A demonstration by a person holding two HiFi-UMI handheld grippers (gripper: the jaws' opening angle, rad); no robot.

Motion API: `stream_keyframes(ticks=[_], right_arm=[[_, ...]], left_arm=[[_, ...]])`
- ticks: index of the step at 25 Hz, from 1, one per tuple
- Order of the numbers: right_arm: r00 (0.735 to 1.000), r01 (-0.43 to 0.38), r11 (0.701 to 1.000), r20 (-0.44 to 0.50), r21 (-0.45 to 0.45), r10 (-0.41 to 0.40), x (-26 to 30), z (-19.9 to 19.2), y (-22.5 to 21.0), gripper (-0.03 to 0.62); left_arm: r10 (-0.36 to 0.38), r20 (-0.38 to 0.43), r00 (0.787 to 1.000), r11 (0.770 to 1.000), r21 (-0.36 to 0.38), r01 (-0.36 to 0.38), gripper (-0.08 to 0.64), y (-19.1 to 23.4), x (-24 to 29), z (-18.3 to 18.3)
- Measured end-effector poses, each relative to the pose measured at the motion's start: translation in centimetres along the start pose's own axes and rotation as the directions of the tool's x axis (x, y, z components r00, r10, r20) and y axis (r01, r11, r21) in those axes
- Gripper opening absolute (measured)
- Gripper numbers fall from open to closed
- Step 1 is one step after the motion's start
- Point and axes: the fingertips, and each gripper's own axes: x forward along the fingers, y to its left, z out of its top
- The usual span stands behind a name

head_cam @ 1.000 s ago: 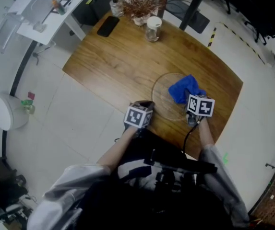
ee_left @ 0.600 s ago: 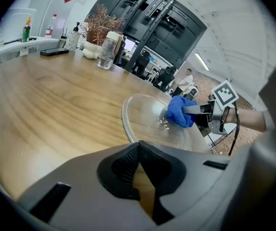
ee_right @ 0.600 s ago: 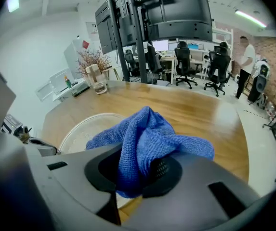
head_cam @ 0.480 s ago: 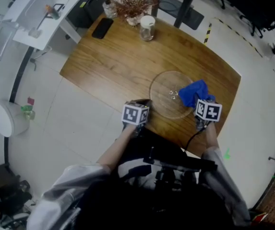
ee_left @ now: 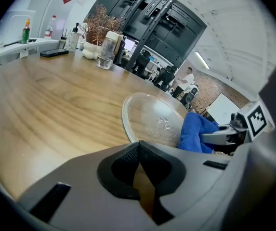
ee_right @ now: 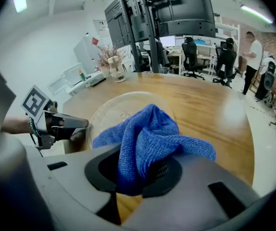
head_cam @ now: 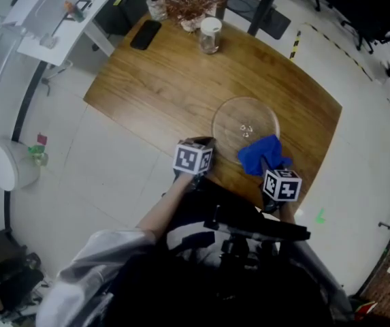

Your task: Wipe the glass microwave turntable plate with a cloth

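The table (head_cam: pixel 160 80) and the glass turntable plate (head_cam: pixel 246 118) on it haven't moved. The blue cloth (head_cam: pixel 258 155) has slid from the plate's right side to its near rim, pinched tight in the right hand-held gripper (head_cam: pixel 268 167). Meanwhile the left hand-held gripper (head_cam: pixel 203 145) stays put just beside the plate, jaws together, empty.

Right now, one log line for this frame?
left gripper: shut, empty, beside glass plate | right gripper: shut on blue cloth | blue cloth: over plate's near rim | glass plate: flat on wooden table
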Motion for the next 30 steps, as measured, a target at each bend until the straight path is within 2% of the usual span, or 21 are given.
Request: stream_keyframes(ticks=[5, 10, 14, 17, 20, 22, 27, 30], right_arm=[[0.993, -0.120, 0.992, 0.003, -0.041, 0.121, 0.9, -0.1, 5.0, 0.078], [0.983, -0.183, 0.971, -0.027, -0.152, 0.181, 3.4, 2.0, 8.6, 0.078], [0.975, -0.220, 0.940, -0.056, -0.262, 0.213, 5.5, 4.3, 10.6, 0.077], [0.976, -0.218, 0.899, -0.083, -0.380, 0.202, 7.0, 5.5, 11.2, 0.078], [0.973, -0.232, 0.873, -0.110, -0.428, 0.205, 7.5, 6.0, 10.8, 0.080], [0.970, -0.242, 0.880, -0.110, -0.408, 0.216, 7.5, 6.1, 10.2, 0.081], [0.973, -0.229, 0.937, -0.081, -0.264, 0.215, 7.2, 6.4, 8.0, 0.083], [0.976, -0.216, 0.958, -0.061, -0.188, 0.208, 7.1, 6.5, 6.4, 0.083]], left_arm=[[0.014, 0.004, 1.000, 1.000, 0.025, -0.014, -0.003, 0.2, 0.1, 0.0], [0.005, -0.006, 1.000, 1.000, 0.015, -0.005, -0.003, -0.1, 0.0, -0.1], [0.001, -0.007, 1.000, 1.000, 0.011, -0.001, -0.003, -0.2, -0.1, 0.0], [0.002, -0.010, 1.000, 1.000, 0.002, -0.002, -0.003, -0.2, 0.0, -0.1], [0.005, -0.010, 1.000, 1.000, -0.003, -0.005, -0.003, -0.2, 0.1, -0.1], [0.005, -0.004, 1.000, 1.000, 0.003, -0.005, -0.003, -0.2, 0.0, 0.1], [-0.001, -0.004, 1.000, 1.000, 0.002, 0.001, -0.003, -0.1, 0.0, 0.1], [-0.001, -0.008, 1.000, 1.000, 0.001, 0.001, -0.003, 0.1, 0.1, -0.1]])
